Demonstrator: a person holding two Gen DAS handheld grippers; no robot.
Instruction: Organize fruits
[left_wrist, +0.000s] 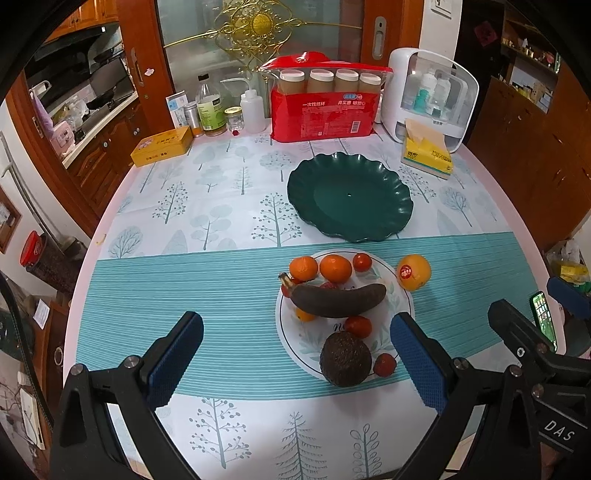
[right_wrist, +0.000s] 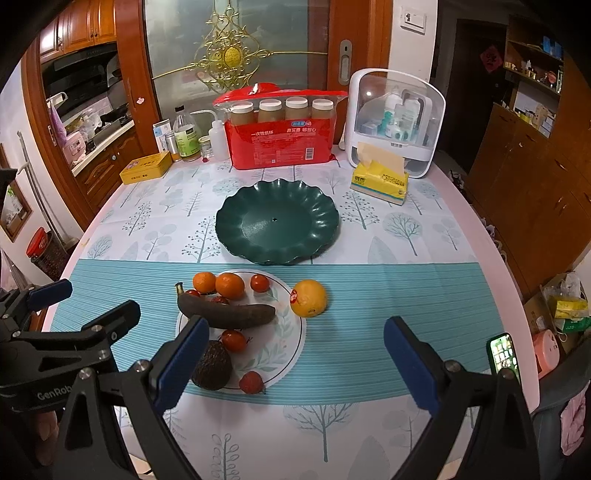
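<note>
A white floral plate (left_wrist: 295, 341) (right_wrist: 288, 343) holds a blackened banana (left_wrist: 338, 300) (right_wrist: 227, 315), two tangerines (left_wrist: 335, 268) (right_wrist: 229, 285), a dark avocado (left_wrist: 345, 359) (right_wrist: 213, 366) and several small red tomatoes (left_wrist: 359, 326) (right_wrist: 233, 340). An orange with a red sticker (left_wrist: 414, 271) (right_wrist: 308, 298) lies on the cloth just right of that plate. Behind them sits an empty dark green scalloped dish (left_wrist: 350, 196) (right_wrist: 277, 221). My left gripper (left_wrist: 295, 354) hangs open above the near side of the plate. My right gripper (right_wrist: 295, 363) is open too, to the right of the avocado, holding nothing.
Along the table's back edge stand a red pack of paper cups (left_wrist: 325, 110) (right_wrist: 280, 136), bottles and jars (left_wrist: 211, 107) (right_wrist: 186, 134), a yellow tin (left_wrist: 162, 146) (right_wrist: 146, 168), a tissue box (left_wrist: 428, 153) (right_wrist: 380, 181) and a white storage case (left_wrist: 432, 96) (right_wrist: 395, 122). A lit phone (right_wrist: 503, 352) is at the right.
</note>
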